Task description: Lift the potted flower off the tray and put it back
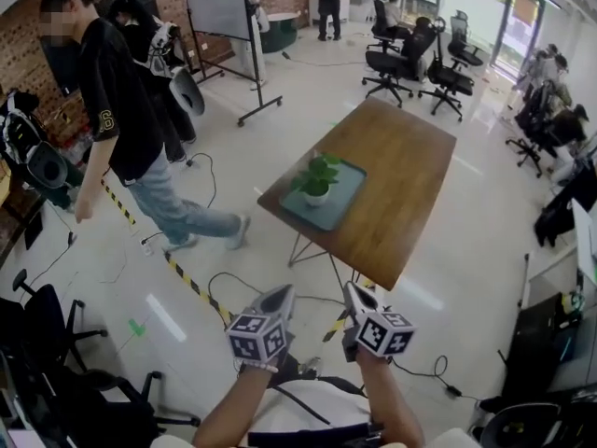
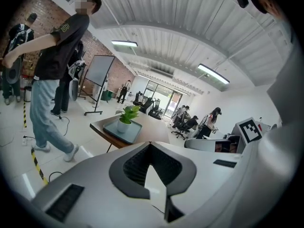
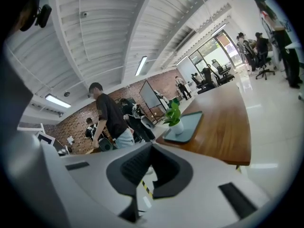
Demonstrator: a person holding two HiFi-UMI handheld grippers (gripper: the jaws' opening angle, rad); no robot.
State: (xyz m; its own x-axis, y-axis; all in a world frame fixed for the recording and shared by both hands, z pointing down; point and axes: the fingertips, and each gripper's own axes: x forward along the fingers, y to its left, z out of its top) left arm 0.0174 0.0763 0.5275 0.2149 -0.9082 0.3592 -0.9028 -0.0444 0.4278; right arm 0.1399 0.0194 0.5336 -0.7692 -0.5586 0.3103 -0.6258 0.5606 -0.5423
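- Person [image 1: 119, 110]: black shirt and jeans, standing on the floor at far left, well apart from the table
- Floor tape [image 1: 187, 283]: yellow and black stripe, running across the pale floor
- Left gripper [image 1: 283, 294]: held low, short of the table; jaws clenched tip to tip, nothing between them
- Potted flower [image 1: 317, 183]: white pot, green leaves; upright on the tray, no gripper touching it
- Tray [image 1: 343, 194]: grey-green, flat on the table's left side, near the edge
- Table [image 1: 410, 175]: wooden top, thin metal legs
- Right gripper [image 1: 354, 292]: just beside the left one; jaws clenched, empty
- Office chairs [image 1: 401, 59]: black, grouped beyond the table
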